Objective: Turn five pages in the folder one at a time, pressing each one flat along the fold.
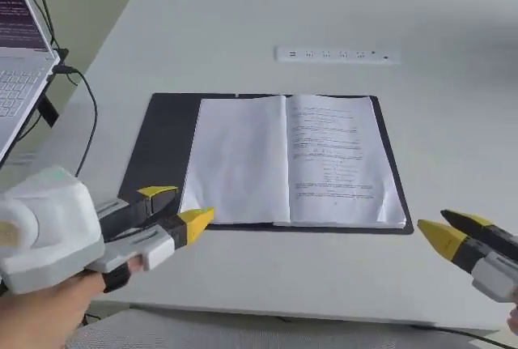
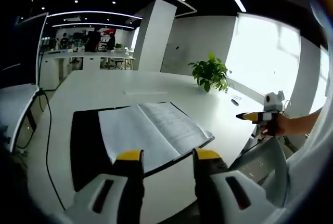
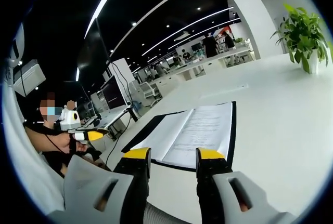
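Two yellow-tipped jaws stand apart on my left gripper [image 1: 178, 206], with nothing between them. In the head view it sits at the near left corner of the folder [image 1: 166, 146], its tips just beside the bottom corner of the blank left page [image 1: 239, 159]. I cannot tell from here whether a tip touches the paper. My right gripper [image 1: 445, 226] is likewise spread and holds nothing. It hovers off the folder's near right corner, apart from it, close to the near edge of the table [image 1: 243, 276].

The folder is black and lies open and flat on the white table, roughly centred between my two tools. Its left page is plain white, and the right page [image 1: 332, 159] carries printed lines of text. Both pages lie flat, with the fold running straight away from me down the middle.

Beyond the folder a white power strip [image 1: 336, 55] lies on the table, well apart from it. A laptop [image 1: 16, 82] stands open at the far left, with a dark cable [image 1: 95, 118] trailing down beside it.

In the left gripper view the folder lies ahead of my jaws, and a potted plant [image 2: 209, 73] shows past it. The right gripper view has the folder ahead too, with the printed page nearest.
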Action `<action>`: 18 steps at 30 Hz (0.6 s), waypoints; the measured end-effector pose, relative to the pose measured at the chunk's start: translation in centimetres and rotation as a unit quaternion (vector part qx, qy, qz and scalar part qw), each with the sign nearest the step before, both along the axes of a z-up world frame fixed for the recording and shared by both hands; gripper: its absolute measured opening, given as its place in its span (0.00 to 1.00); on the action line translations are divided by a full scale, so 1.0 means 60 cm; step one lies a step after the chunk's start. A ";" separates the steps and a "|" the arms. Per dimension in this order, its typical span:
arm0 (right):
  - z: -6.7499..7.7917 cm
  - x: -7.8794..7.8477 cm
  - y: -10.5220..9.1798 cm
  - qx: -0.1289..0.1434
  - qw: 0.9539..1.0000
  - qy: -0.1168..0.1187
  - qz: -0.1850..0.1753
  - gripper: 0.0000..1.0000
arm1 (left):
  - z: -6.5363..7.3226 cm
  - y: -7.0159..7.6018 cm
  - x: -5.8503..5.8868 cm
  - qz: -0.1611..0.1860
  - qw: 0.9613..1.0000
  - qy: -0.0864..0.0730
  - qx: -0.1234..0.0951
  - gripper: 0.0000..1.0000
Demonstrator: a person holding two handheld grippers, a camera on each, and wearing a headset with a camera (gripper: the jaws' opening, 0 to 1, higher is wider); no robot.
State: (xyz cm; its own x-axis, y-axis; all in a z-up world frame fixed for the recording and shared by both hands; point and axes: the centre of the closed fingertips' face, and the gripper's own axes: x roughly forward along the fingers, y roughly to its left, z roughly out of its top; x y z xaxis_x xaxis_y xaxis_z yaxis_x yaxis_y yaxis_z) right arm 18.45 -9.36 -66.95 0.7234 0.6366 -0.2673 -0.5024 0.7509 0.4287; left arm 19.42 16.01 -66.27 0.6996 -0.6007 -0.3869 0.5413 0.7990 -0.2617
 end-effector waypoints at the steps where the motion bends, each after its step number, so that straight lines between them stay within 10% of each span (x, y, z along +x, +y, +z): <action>1: -0.001 0.001 -0.002 0.001 1.000 0.000 0.001 0.33 | 0.000 -0.010 0.003 -0.007 1.000 -0.004 0.003 0.35; 18: -0.027 0.037 -0.032 0.010 1.000 0.000 -0.013 0.33 | -0.060 -0.214 0.072 -0.091 0.994 -0.014 0.060 0.36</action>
